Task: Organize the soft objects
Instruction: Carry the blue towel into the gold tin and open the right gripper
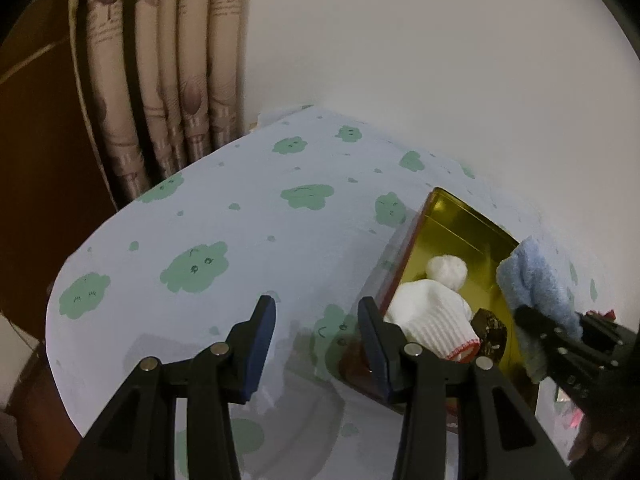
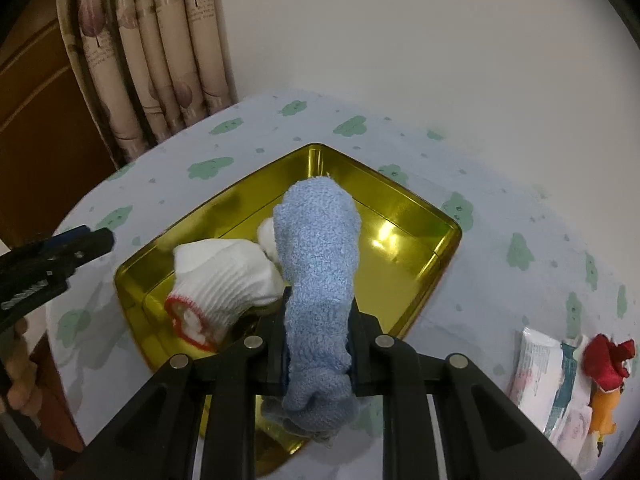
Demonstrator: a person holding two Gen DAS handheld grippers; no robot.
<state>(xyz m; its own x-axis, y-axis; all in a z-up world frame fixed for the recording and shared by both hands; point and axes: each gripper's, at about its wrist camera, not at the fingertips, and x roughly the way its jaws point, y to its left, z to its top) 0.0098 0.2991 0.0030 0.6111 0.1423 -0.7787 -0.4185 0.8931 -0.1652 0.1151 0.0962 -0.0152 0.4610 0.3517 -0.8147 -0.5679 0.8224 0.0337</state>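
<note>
The right gripper (image 2: 318, 336) has its jaws closed on a fluffy blue sock (image 2: 316, 256), which sticks out forward from between the pads and bunches up behind them. It hangs above a gold metal tin (image 2: 424, 264) that sits on a table covered with a pale blue cloth (image 2: 500, 208) printed with green cloud shapes. Inside the tin, toward its near left part, lies a white knitted sock (image 2: 228, 276) with a red-edged opening, and a white pompom (image 2: 266, 234) shows just behind it, partly hidden by the blue sock. In the left wrist view a small dark object (image 1: 490, 334) lies in the tin just right of the white sock; what it is cannot be told. The left gripper (image 1: 316, 312) is over the cloth just left of the tin, its jaws standing apart with nothing between them. Near the right edge of the table, well apart from the tin, lie a white and teal tube (image 2: 540, 372) and a small toy with a red top and orange body (image 2: 606, 376). Beyond the far left of the table hangs a beige curtain (image 2: 160, 52) with a leaf pattern, beside a plain white wall (image 2: 420, 32).
</note>
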